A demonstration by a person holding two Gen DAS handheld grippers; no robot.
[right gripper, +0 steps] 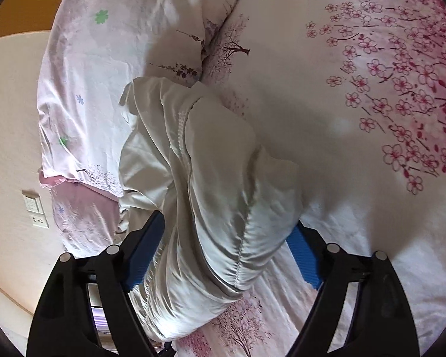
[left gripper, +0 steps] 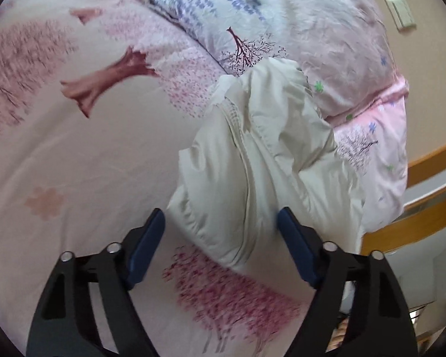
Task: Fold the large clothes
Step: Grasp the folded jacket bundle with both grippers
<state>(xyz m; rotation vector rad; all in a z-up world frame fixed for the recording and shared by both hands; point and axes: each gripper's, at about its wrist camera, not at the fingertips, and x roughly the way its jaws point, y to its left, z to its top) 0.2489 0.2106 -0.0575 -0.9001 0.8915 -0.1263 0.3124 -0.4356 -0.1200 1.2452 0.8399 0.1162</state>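
L gripper (left gripper: 221, 223): blue pads spread wide, hanging over the near end of a cream puffer jacket (left gripper: 261, 160); jacket edge sits between the jaws but neither pad presses it, so open w/ nothing gripped. R gripper (right gripper: 227, 232): jaws also wide, the jacket's bulky folded end bulges between them; the pad at picture right is partly hidden behind fabric and the other pad lies right at the fabric edge, can't tell if they squeeze it or just straddle it.

Jacket lies bunched in a long heap on the bed, on a pink bedsheet (left gripper: 74, 154) w/ cherry-tree print, stitched seam running down its length. Its far end butts against a pillow (left gripper: 336, 68) w/ small green & blue flowers, which sits atop a second pink pillow (left gripper: 380, 136). Beyond: wooden bed frame (left gripper: 431, 157), beige wall, wall switch plate (left gripper: 401, 15).
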